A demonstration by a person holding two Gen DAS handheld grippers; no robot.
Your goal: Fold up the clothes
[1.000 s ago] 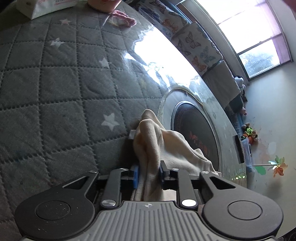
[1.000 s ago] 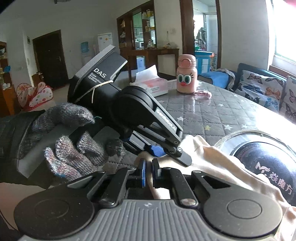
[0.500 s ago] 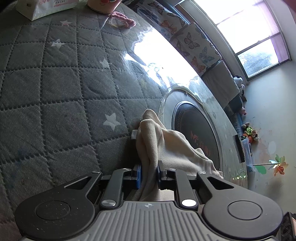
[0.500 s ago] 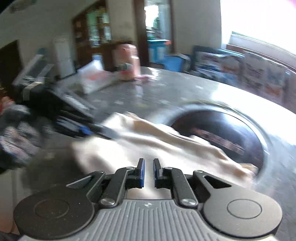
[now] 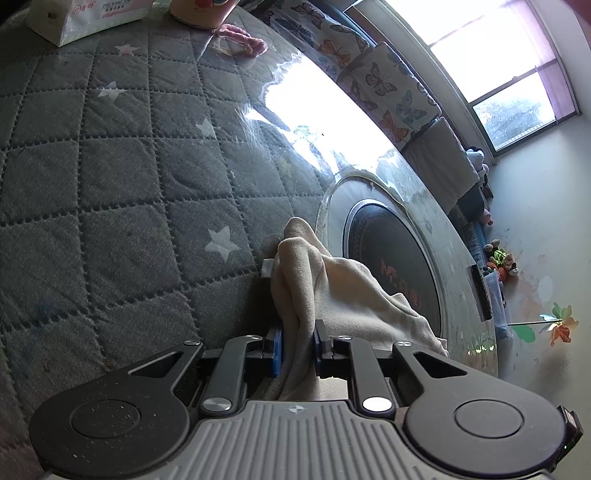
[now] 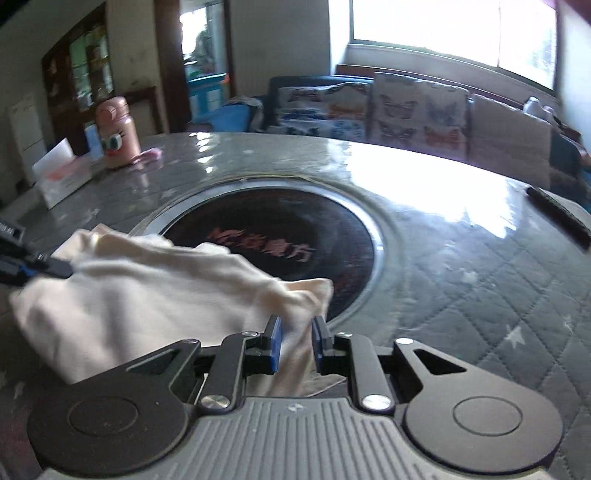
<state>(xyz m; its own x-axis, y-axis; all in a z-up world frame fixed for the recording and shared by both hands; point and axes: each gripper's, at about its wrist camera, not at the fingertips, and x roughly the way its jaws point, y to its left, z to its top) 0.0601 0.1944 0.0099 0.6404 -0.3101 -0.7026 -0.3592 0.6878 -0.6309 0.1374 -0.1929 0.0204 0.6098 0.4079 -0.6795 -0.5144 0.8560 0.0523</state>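
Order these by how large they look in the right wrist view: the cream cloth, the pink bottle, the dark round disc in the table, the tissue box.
1. Dark round disc and cream cloth: similar; the cloth is nearer, so unsure.
2. Tissue box.
3. Pink bottle.

Domestic living and dining room.
Round table (image 6: 461, 236) with quilted star cover and inset hotplate (image 6: 273, 243); butterfly-cushioned sofa (image 6: 406, 110) under window (image 6: 450, 33); glazed cabinet (image 6: 81, 70); toys (image 5: 502, 262) on floor.
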